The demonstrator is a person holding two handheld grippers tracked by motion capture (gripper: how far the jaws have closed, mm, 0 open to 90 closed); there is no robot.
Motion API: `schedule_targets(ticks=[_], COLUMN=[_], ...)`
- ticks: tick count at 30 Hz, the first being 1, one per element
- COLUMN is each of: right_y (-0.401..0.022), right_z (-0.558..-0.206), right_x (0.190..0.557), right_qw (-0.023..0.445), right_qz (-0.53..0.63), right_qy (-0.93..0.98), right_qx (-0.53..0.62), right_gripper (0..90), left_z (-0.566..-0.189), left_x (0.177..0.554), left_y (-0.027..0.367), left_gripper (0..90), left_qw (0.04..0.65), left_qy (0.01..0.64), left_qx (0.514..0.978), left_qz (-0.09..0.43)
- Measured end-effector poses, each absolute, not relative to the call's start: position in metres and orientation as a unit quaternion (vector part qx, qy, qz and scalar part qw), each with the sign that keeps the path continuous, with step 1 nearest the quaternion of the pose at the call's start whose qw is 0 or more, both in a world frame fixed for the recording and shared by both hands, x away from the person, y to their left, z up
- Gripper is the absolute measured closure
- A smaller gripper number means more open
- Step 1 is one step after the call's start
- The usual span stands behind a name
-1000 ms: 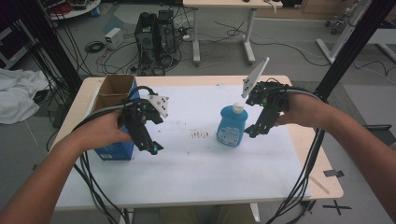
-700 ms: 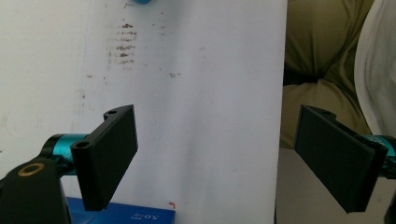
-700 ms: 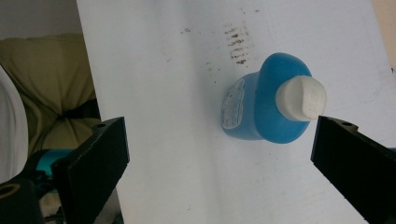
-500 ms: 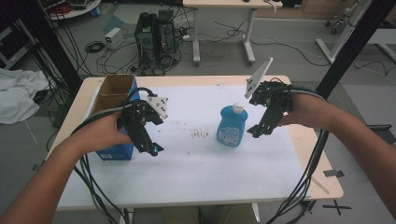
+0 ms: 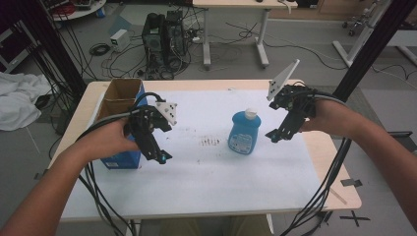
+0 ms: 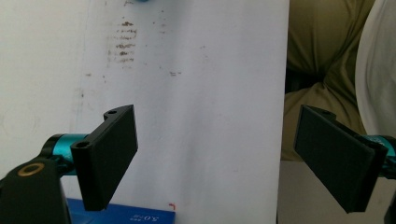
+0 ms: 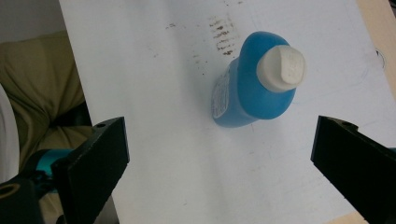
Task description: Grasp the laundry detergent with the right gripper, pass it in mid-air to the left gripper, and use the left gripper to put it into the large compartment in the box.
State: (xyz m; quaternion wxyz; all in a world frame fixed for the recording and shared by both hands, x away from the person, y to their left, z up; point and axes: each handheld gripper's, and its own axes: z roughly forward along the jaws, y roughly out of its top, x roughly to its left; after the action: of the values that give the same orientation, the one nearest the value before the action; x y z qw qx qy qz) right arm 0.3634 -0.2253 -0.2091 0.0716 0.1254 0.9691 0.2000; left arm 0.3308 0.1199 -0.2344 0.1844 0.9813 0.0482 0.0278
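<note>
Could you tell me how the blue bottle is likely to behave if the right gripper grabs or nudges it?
The blue bottle stands upright, taller than its base, so a push near the white cap would probably tip it. Its smooth, rounded body looks like plastic: likely a bit slippery and slightly squashy. The right gripper, beside it with jaws wide open, should probably close low on the body.

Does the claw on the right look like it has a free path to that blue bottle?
Probably yes. The right claw hovers just beside the blue bottle, jaws spread wide, with bare white table cover between them and nothing in the way.
</note>
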Motion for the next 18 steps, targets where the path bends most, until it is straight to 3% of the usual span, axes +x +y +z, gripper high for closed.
schedule_targets(ticks=[18], right_y=[-0.257], right_z=[-0.244], right_x=[0.375], right_qw=[0.074], right_qz=[0.254], right_qy=[0.949], right_qx=[0.170], right_gripper=[3.2], left_z=[-0.238], left_x=[0.336], left_y=[0.117], left_gripper=[13.7], left_qw=[0.184], left_qy=[0.050], left_qx=[0.981], left_qz=[0.026])
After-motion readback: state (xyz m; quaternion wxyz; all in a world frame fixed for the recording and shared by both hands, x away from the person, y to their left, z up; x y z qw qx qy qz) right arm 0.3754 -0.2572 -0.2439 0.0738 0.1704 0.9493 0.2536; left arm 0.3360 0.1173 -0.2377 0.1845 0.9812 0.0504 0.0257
